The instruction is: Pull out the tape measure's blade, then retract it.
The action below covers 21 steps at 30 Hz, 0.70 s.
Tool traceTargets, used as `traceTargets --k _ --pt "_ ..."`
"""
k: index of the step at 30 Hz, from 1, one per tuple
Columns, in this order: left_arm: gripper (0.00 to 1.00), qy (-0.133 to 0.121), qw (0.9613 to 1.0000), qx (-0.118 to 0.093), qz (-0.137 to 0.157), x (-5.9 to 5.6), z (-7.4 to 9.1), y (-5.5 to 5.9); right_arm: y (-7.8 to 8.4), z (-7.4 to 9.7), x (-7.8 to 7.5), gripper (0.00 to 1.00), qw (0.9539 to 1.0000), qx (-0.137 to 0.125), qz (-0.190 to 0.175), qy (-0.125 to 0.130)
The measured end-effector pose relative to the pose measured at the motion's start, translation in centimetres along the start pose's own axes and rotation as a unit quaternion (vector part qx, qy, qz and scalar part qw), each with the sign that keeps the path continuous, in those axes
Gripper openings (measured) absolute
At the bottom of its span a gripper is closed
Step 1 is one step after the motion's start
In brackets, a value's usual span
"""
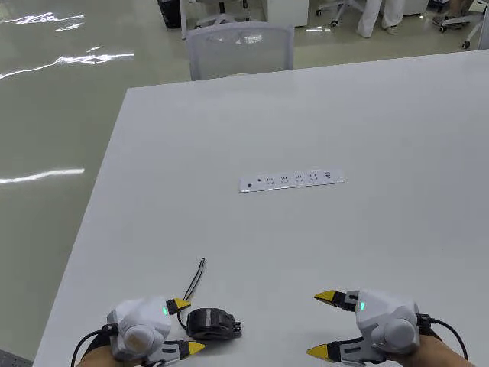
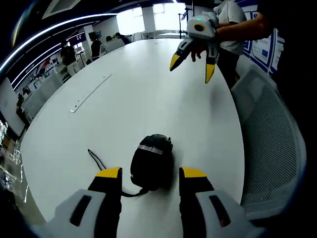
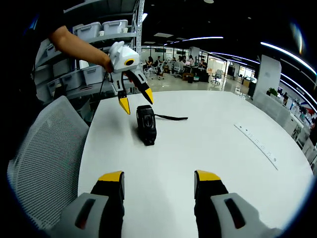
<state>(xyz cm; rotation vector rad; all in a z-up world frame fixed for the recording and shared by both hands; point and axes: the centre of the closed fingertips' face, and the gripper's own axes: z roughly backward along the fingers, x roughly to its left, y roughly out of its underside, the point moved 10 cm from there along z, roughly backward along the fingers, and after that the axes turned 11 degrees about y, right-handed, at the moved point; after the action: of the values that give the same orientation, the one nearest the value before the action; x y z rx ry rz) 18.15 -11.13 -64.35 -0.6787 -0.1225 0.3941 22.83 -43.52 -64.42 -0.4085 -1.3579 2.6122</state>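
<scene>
The tape measure (image 1: 212,323) lies flat near the table's (image 1: 306,115) near-left corner, no blade showing, so pulling out and retracting both seem still to do. The left gripper (image 3: 136,102) hangs wide open beside it, gripping nothing. The right gripper (image 1: 321,324), open and empty, hovers further right along the table's near edge.

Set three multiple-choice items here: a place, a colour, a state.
1. The tape measure lies: A) in the right gripper; B) on the table, just ahead of the left gripper; C) at the table's far edge.
2. The gripper tips are: A) red; B) blue; C) yellow.
3. The right gripper is: A) open, empty; B) shut on the tape measure; C) shut, empty.
Answers: B, it sits just past those jaws; C, all four tips show yellow; A, its jaws stand apart over bare table.
</scene>
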Motion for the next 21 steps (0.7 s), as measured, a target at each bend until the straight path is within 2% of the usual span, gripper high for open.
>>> traceTargets --k 7,11,17,21 --pt "0.38 0.02 0.9995 0.02 -0.017 1.0 -0.6 0.1 0.0 -1.7 -0.1 0.54 0.9998 0.003 0.009 -0.015" --pt "0.37 0.042 0.9983 0.026 -0.03 1.1 -1.0 0.2 0.0 -2.6 -0.1 0.53 0.9997 0.004 0.009 -0.023" --pt "0.35 0.057 0.9959 0.05 -0.048 1.4 -1.4 0.5 -0.3 -3.9 -0.2 0.52 0.9995 0.002 0.008 -0.032" --pt "0.34 0.067 0.995 0.051 -0.054 1.7 -1.5 0.4 -0.5 -4.9 -0.1 0.5 0.9992 -0.001 0.008 -0.039"
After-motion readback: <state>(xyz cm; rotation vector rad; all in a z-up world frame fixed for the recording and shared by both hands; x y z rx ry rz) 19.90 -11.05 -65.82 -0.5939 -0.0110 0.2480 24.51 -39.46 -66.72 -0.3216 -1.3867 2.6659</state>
